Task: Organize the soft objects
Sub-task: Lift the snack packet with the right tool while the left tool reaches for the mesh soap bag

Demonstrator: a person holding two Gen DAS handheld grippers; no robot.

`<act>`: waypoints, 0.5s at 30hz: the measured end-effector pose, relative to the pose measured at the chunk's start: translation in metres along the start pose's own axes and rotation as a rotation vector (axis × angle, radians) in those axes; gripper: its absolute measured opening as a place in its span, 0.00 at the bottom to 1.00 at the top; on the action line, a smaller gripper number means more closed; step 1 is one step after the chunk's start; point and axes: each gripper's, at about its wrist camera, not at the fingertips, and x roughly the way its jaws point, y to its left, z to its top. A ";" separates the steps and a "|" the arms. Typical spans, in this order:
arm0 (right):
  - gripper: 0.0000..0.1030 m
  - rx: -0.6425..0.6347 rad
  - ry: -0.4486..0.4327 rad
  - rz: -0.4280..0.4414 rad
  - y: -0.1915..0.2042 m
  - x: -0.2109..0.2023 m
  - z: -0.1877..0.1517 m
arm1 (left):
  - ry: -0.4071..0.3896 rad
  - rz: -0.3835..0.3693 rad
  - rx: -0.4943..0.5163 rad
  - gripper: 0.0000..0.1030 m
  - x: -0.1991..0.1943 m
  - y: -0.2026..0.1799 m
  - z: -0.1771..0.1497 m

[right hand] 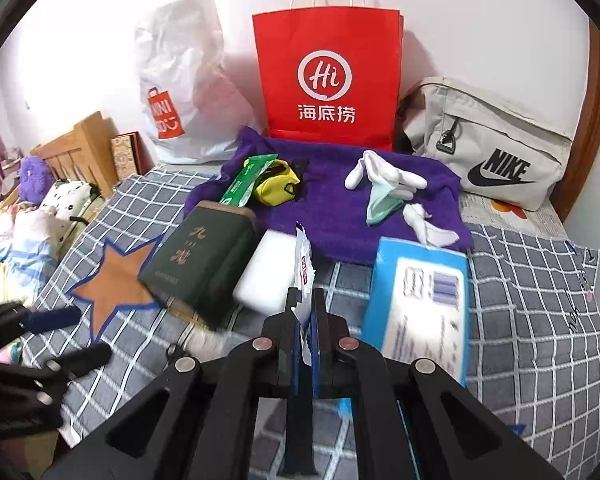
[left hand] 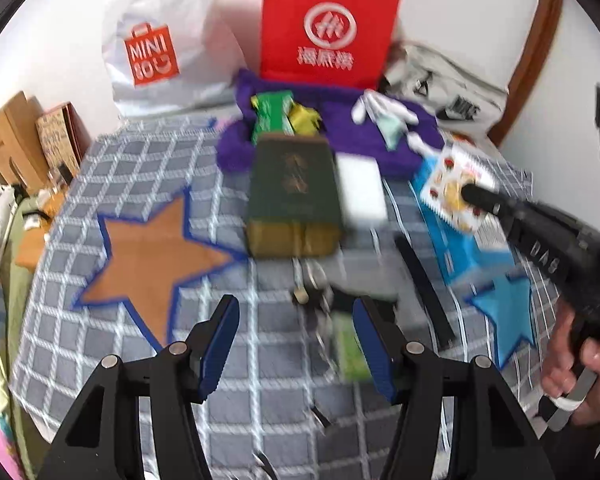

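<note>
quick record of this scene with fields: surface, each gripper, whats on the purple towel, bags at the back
surface: bed with grey checked quilt with star patches
right gripper: shut on a thin white sachet, lifted off the quilt
left gripper: open, nothing between its fingers, above the quilt
purple towel: green packet, yellow mask, white gloves, pale green mask
beside towel: dark green box, white sponge block, blue pack
bags at back: red paper bag, white plastic bag, grey Nike bag
</note>
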 end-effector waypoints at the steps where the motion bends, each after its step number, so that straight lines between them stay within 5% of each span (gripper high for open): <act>1: 0.04 0.003 -0.001 0.006 -0.002 -0.005 -0.006 | 0.020 -0.003 -0.001 0.56 0.003 -0.004 -0.006; 7: 0.04 0.012 0.013 0.059 -0.015 -0.028 -0.036 | 0.095 -0.005 0.009 0.56 0.011 -0.025 -0.039; 15: 0.04 -0.002 0.041 0.084 -0.035 -0.059 -0.075 | 0.101 -0.005 -0.001 0.56 0.016 -0.039 -0.056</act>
